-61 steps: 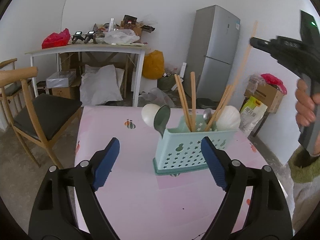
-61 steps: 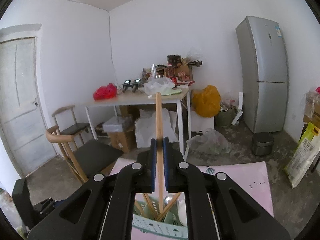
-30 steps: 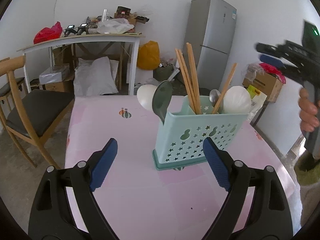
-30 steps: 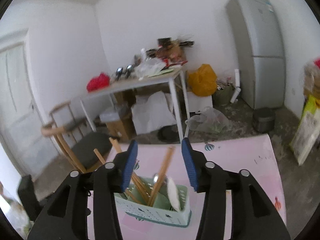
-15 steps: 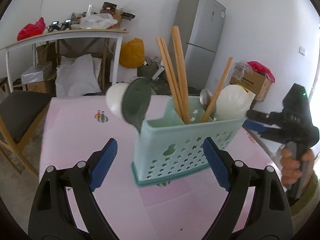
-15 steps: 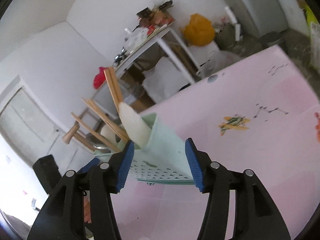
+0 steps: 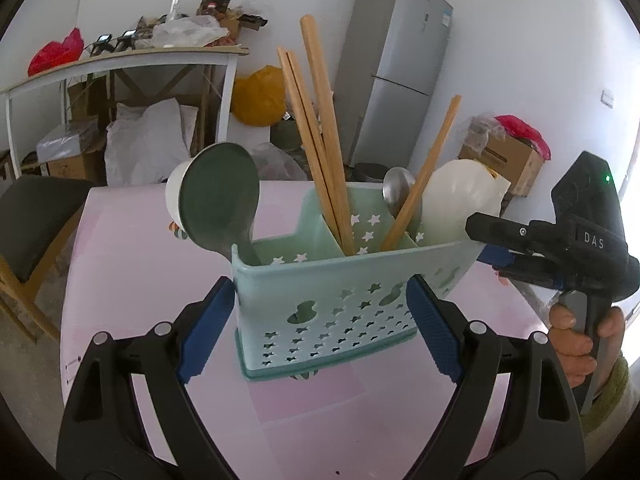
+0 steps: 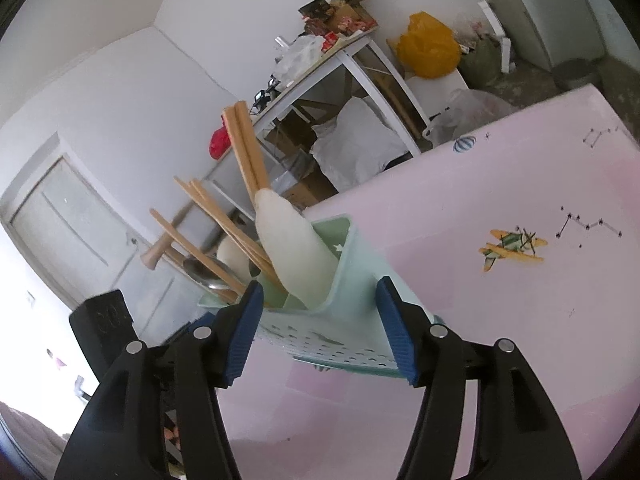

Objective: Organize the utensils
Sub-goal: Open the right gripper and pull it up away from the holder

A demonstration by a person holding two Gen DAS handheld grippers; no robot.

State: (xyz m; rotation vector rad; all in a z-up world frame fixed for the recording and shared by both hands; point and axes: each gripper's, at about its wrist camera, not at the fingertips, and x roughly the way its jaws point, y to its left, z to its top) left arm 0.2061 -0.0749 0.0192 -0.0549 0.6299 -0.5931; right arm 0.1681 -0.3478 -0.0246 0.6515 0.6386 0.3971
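Pink and patterned, the desk (image 7: 132, 264) carries a mint caddy (image 7: 328, 292) already holding chopsticks (image 7: 320, 132), a green ladle (image 7: 220, 200), a steel spoon (image 7: 398, 190) and a white scoop (image 7: 456, 196); no loose utensil shows on it. The step in hand looks like taking hold of the caddy. To do it well, close evenly on opposite walls, low down, and keep it upright so nothing tips out. The left claw (image 7: 320, 332) points down at its long face, jaws wide and straddling it — contact is not clear. The right claw (image 8: 320, 328), rolled to one side, straddles the caddy's end; its jaws have just been opening, gripping nothing.
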